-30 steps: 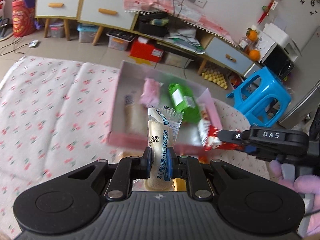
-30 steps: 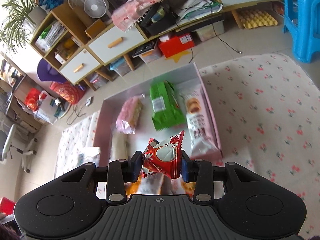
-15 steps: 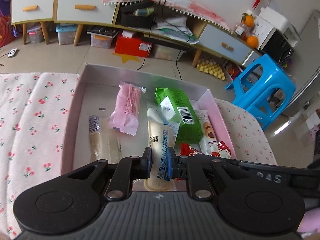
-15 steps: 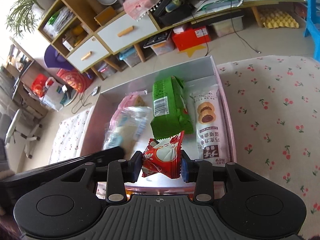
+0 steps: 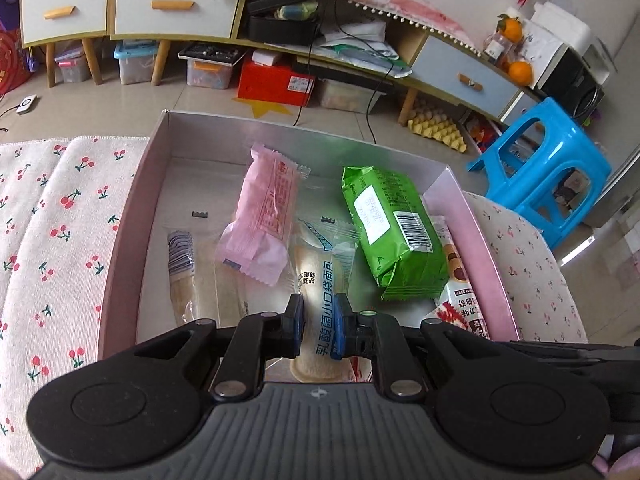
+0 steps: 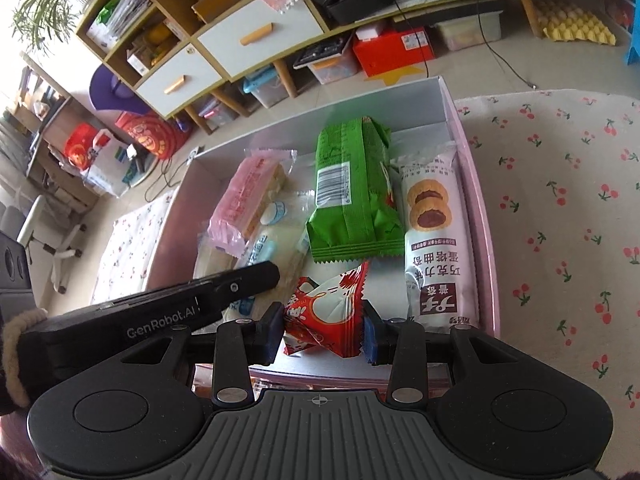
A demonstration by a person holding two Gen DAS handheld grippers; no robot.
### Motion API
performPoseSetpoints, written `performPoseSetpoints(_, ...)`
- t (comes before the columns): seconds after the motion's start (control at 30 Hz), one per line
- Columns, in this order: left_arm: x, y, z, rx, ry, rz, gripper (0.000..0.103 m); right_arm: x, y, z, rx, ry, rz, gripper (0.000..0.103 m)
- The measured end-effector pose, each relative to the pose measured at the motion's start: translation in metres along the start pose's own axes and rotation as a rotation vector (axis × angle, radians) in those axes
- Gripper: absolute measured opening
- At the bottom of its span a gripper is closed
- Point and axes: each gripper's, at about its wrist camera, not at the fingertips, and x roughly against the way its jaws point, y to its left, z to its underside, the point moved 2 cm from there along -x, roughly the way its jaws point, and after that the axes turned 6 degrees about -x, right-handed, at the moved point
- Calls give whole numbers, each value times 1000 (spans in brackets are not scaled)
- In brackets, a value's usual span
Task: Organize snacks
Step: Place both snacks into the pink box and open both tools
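box (image 5: 132,216): sits on the table (image 5: 60,240), holds all the loose snacks
far left in box: a long bread stick pack (image 5: 182,272)
next over: cake pack (image 5: 264,216), leaning onto the bread pack (image 5: 320,276)
right of that: wafer pack (image 5: 394,232), partly on the cookie pack (image 6: 434,236)
cookie pack: right against the box's right wall
near edge: candy pack (image 6: 326,318), just in front of the wafer pack

Home living room: drawer cabinet (image 5: 172,6), stool (image 5: 548,168)

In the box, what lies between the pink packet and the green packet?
The clear bread packet held by the left gripper, between pink packet and green packet; clearest in the left wrist view.
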Motion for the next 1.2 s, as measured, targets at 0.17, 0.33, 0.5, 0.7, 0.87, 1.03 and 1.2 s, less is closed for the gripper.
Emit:
performPoseSetpoints(0.17, 0, -1, 0, -14, -1, -4, 15, -1, -1, 1, -1, 4, 10, 40)
performPoseSetpoints(0.33, 1, -4, -1, -17, 6, -16, 16, 2, -1, -2, -14, 4, 13, 43)
performPoseSetpoints(0.5, 9, -6, -1, -29, -2, -25, 26, 14, -4, -3, -31, -8, 10, 56)
performPoseSetpoints(0.7, 29, -9, 1, -44, -23, -35, 45, 34, 1, -1, -42, -29, 2, 68)
performPoseSetpoints(0.87, 44, -12, 6, -48, -33, -43, 61, 51, 11, 5, -33, -44, 4, 74)
performPoseSetpoints(1.03, 62, -14, 16, -45, -51, -37, 73, 71, 18, 15, 13, -64, 41, 80)
performPoseSetpoints(1.2, 79, -16, 28, -43, -52, -35, 85, 89, 22, 31, 38, -76, 66, 83)
